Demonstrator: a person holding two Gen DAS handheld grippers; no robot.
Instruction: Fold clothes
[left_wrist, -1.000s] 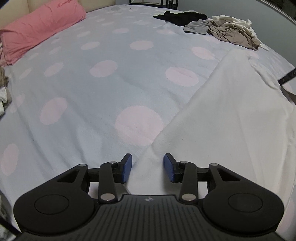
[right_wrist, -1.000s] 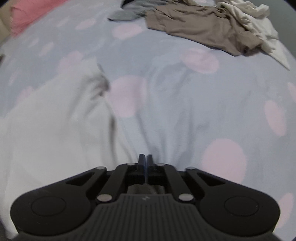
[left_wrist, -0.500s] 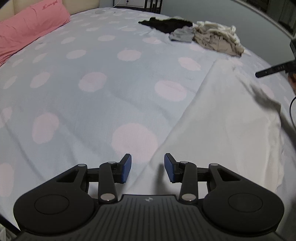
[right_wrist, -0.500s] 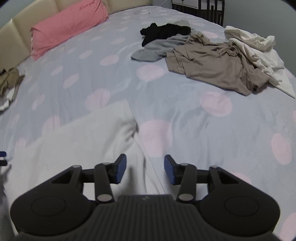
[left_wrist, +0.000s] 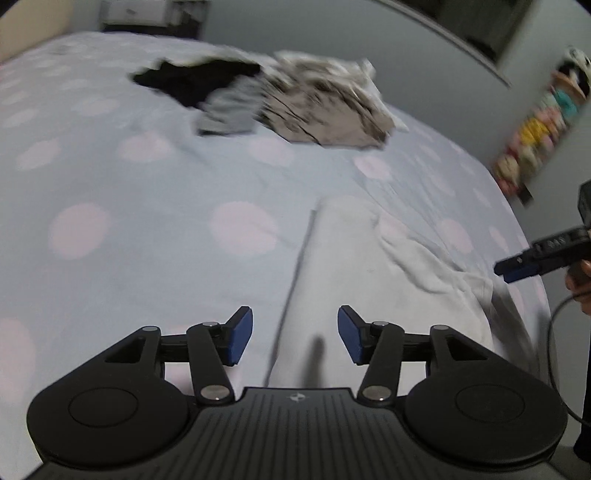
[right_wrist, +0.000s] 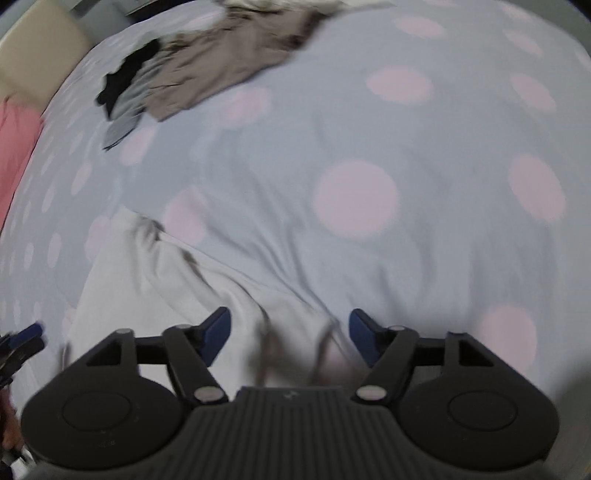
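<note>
A white garment (left_wrist: 369, 273) lies spread on the polka-dot bedspread (left_wrist: 147, 206), with a straight folded edge on its left and wrinkles on its right. My left gripper (left_wrist: 295, 334) is open and empty, just above the garment's near part. My right gripper (right_wrist: 290, 334) is open and empty over the garment's wrinkled near corner (right_wrist: 207, 295). The right gripper also shows in the left wrist view (left_wrist: 517, 267) at the garment's right edge. The left gripper's tips show in the right wrist view (right_wrist: 22, 338) at the far left.
A pile of unfolded clothes, black (left_wrist: 192, 79), grey and tan (left_wrist: 325, 110), lies at the far side of the bed, also in the right wrist view (right_wrist: 207, 62). A pink pillow (right_wrist: 16, 147) and beige headboard (right_wrist: 33, 55) stand at the left. A shelf of toys (left_wrist: 535, 136) hangs on the wall.
The right gripper opened from shut a second ago, letting go of the garment, and opened wider. Both grippers swung; the left view turned right toward the clothes pile.
</note>
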